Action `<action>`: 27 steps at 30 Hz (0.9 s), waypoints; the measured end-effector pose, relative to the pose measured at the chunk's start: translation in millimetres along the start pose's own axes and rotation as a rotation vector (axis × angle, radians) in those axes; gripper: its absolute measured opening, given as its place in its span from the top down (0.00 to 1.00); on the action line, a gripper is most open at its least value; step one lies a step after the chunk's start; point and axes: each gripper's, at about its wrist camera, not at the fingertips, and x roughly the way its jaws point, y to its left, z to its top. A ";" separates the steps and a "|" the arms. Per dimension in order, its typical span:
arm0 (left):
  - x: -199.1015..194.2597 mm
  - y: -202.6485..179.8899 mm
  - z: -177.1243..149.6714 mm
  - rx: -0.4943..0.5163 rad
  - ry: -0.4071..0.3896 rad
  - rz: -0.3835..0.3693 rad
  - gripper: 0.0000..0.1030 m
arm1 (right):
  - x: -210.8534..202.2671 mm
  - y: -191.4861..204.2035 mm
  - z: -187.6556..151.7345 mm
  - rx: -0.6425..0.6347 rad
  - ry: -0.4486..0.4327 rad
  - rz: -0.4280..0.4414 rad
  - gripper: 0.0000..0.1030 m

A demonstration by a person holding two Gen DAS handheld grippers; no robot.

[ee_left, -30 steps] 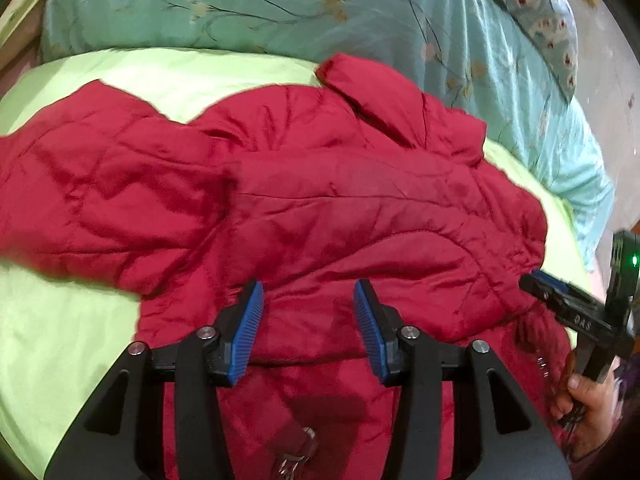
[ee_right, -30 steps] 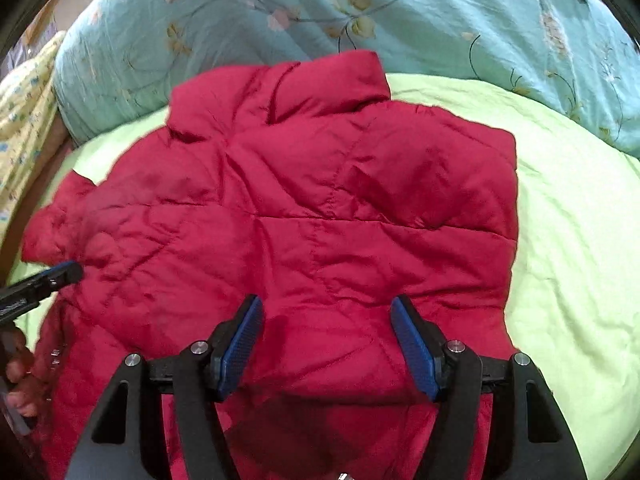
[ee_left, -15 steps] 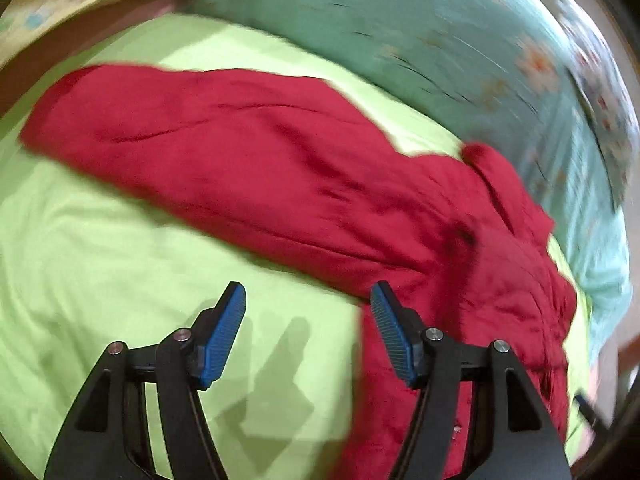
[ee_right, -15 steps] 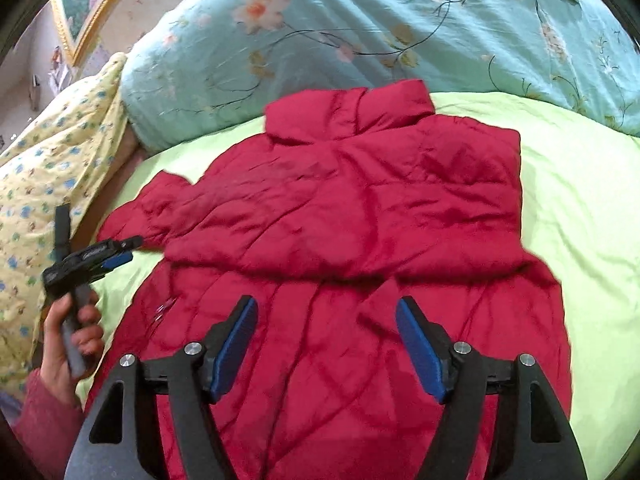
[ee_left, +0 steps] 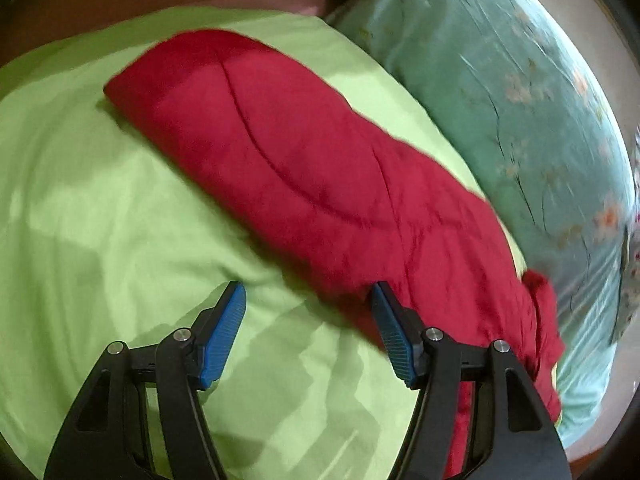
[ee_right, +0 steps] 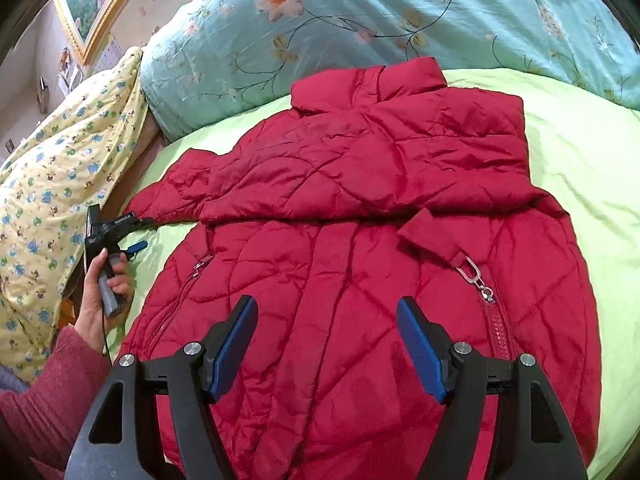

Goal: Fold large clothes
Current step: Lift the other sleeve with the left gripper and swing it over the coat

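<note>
A red quilted puffer jacket (ee_right: 360, 208) lies flat on the green bed sheet (ee_right: 592, 168), collar toward the pillows. One sleeve is folded across its chest; the other sleeve (ee_left: 288, 160) stretches out to the left over the sheet. My left gripper (ee_left: 308, 320) is open and empty, low over the sheet just in front of that sleeve; it also shows in the right wrist view (ee_right: 132, 232), held in a hand. My right gripper (ee_right: 326, 332) is open and empty above the jacket's lower front, between the pocket zip (ee_right: 198, 268) and the main zipper (ee_right: 486, 292).
A teal floral duvet (ee_right: 360, 12) lies along the head of the bed. A yellow patterned quilt (ee_right: 52, 184) is piled at the left. A framed picture (ee_right: 92, 4) hangs on the wall. The person's arm in a red sleeve (ee_right: 44, 392) is at lower left.
My left gripper swung left off the jacket body to the outstretched sleeve. My right gripper pulled back and up, so more of the jacket shows. Both stayed open.
</note>
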 end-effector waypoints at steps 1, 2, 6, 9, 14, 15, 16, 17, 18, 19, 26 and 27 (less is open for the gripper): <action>0.1 3.9 5.2 -0.010 -0.010 0.001 0.38 | -2.7 1.3 -2.3 -0.008 -0.001 -0.011 0.29; 0.1 9.3 11.8 -0.027 -0.020 0.002 0.38 | -5.0 2.6 -4.4 -0.014 -0.002 -0.023 0.29; 8.0 28.2 36.3 -0.114 -0.051 -0.014 0.38 | -11.3 6.1 -11.1 -0.031 0.002 -0.034 0.29; 13.4 35.5 49.8 -0.162 -0.069 0.000 0.38 | -14.4 6.7 -12.2 -0.033 0.001 -0.033 0.29; 1.9 37.4 55.6 -0.171 -0.098 -0.015 0.66 | -17.0 4.9 -10.9 -0.030 -0.009 -0.037 0.29; -1.2 34.6 55.1 -0.160 -0.106 -0.026 0.72 | -17.1 4.4 -10.4 -0.029 -0.010 -0.039 0.29; -5.3 30.8 54.9 -0.139 -0.114 -0.041 0.81 | -17.0 3.6 -10.0 -0.027 -0.010 -0.041 0.29; -10.5 28.6 53.1 -0.122 -0.120 -0.050 0.82 | -17.0 2.3 -9.2 -0.023 -0.010 -0.044 0.29; -18.7 25.6 50.0 -0.096 -0.132 -0.060 0.83 | -16.8 1.9 -9.0 -0.022 -0.011 -0.046 0.29; -25.6 19.6 46.3 -0.071 -0.139 -0.071 0.86 | -16.7 1.3 -8.5 -0.021 -0.012 -0.048 0.29; -68.7 -52.0 31.9 0.111 -0.195 -0.193 0.90 | -15.0 -4.0 -6.4 0.006 -0.013 -0.036 0.29; -74.4 -62.6 27.9 0.138 -0.199 -0.213 0.90 | -15.4 -4.7 -6.4 0.009 -0.013 -0.033 0.29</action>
